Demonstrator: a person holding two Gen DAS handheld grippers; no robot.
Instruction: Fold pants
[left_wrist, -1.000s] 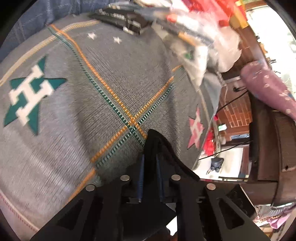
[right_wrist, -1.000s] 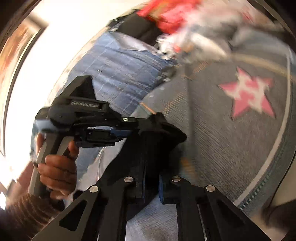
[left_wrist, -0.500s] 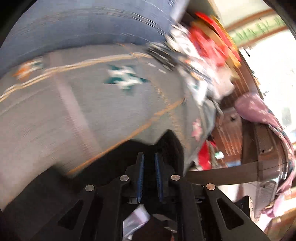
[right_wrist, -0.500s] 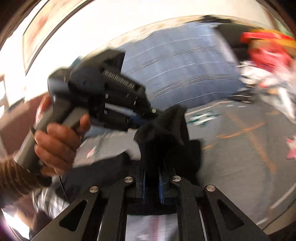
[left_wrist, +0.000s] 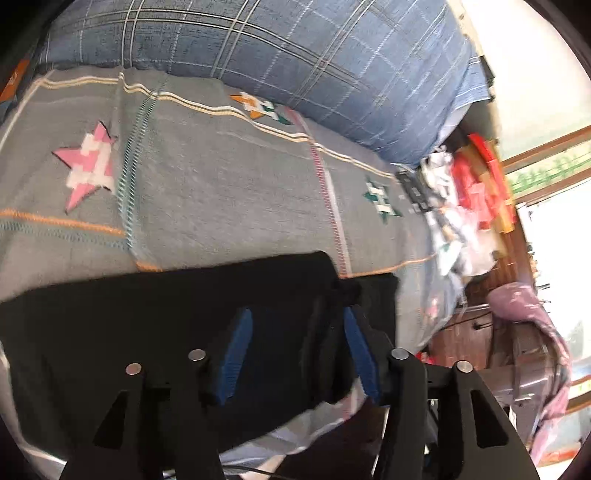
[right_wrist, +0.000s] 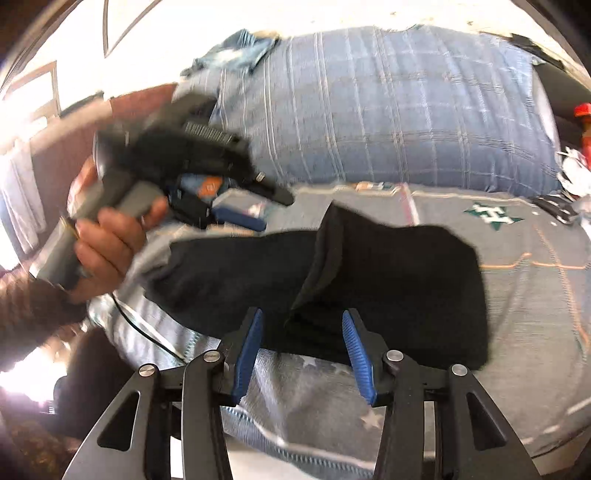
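The black pants (right_wrist: 388, 277) lie folded on the grey star-patterned bedspread (right_wrist: 535, 314), with one raised fold running toward the camera. My right gripper (right_wrist: 301, 317) hovers at their near edge. Its jaws are opening, that fold stands between the blue pads (right_wrist: 247, 347), and neither pad presses it. In the left wrist view the pants (left_wrist: 147, 325) spread across the bottom. My left gripper (left_wrist: 297, 314) is over them with its jaws opening, cloth lying loose between them. A hand holds the blurred left gripper (right_wrist: 266, 206) at the pants' far left end.
A big blue plaid quilt (left_wrist: 295, 55) is rolled along the back of the bed. A pile of red and white packets (left_wrist: 472, 192) crowds the bed's right end. Purple cloth (left_wrist: 528, 321) hangs on dark furniture beyond the bed edge.
Both grippers were shut on black cloth and swept it across the bed. Now both have opened and the pants lie spread on the bedspread.
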